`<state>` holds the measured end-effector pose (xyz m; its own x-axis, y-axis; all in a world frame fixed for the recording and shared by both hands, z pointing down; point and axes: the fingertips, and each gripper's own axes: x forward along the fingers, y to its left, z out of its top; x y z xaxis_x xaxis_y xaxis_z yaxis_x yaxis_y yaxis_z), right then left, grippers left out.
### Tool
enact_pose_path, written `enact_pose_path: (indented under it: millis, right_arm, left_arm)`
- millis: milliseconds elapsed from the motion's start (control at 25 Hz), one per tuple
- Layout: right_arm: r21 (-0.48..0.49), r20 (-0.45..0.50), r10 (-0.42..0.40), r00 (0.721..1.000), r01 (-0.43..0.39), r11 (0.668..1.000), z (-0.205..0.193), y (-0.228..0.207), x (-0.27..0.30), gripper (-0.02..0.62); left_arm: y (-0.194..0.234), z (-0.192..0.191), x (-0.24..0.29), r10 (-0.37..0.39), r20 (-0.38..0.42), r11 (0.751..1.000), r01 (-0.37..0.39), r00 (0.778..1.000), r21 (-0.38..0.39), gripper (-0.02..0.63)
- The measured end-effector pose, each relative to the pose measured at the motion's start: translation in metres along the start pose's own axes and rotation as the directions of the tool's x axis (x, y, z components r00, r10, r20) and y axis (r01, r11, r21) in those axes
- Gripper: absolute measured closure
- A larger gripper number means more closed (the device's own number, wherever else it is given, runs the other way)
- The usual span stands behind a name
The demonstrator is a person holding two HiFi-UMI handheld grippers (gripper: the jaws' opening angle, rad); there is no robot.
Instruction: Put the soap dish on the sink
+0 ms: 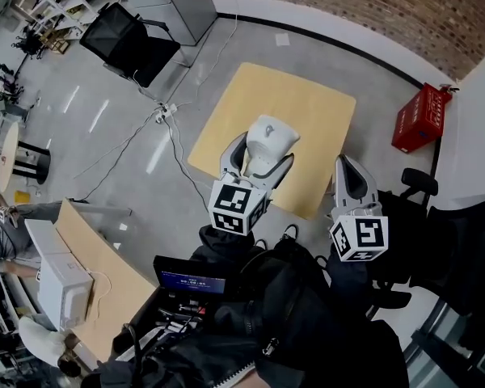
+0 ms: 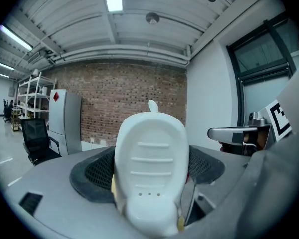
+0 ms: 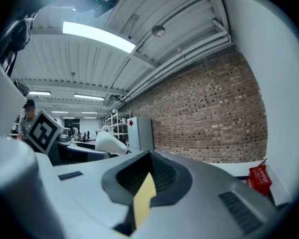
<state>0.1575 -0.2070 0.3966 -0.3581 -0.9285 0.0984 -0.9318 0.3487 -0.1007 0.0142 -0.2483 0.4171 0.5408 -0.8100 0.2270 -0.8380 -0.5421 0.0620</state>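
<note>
A white oval soap dish [image 1: 271,140] with ridges and small drain holes is held up in the air, clamped between the jaws of my left gripper [image 1: 259,158]. In the left gripper view the soap dish [image 2: 150,163] fills the centre and hides most of the left gripper [image 2: 149,193] jaws. My right gripper [image 1: 349,175] is beside it to the right, jaws together and holding nothing. The right gripper [image 3: 145,193] view shows its yellow pads pressed together, with the soap dish [image 3: 109,143] off to its left. No sink is in view.
Below the grippers a light wooden tabletop [image 1: 307,103] stands on the grey floor. A red crate [image 1: 420,118] is at the right by the brick wall. A black office chair [image 1: 129,43], cables with a power strip [image 1: 163,113] and a desk with a white box [image 1: 61,281] are to the left.
</note>
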Motion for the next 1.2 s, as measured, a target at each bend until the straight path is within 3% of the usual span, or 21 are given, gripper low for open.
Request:
enact_pose_path:
  millis: [440,680,920,1200]
  right_arm:
    - [0.027,-0.068,-0.002,0.998,0.004,1.000,-0.023,0.006,0.029,0.591]
    - [0.090,-0.135,-0.031,0.990,0.043,0.995,-0.053,0.000,0.039,0.591]
    - [0.106,-0.229,-0.042,0.973,0.068,0.992,-0.096,-0.003,0.047,0.591]
    - [0.128,-0.322,-0.044,0.946,0.090,0.988,-0.134,-0.009,0.056,0.591]
  left_arm:
    - [0.018,-0.033,0.019,-0.035,-0.100,0.999,0.035,0.994,-0.004,0.155]
    - [0.034,-0.078,0.041,-0.051,-0.206,0.999,0.046,0.977,-0.027,0.155]
    - [0.046,-0.141,0.055,-0.060,-0.337,0.997,0.042,0.940,-0.061,0.155]
    - [0.057,-0.215,0.069,-0.079,-0.488,0.995,0.035,0.869,-0.098,0.155]
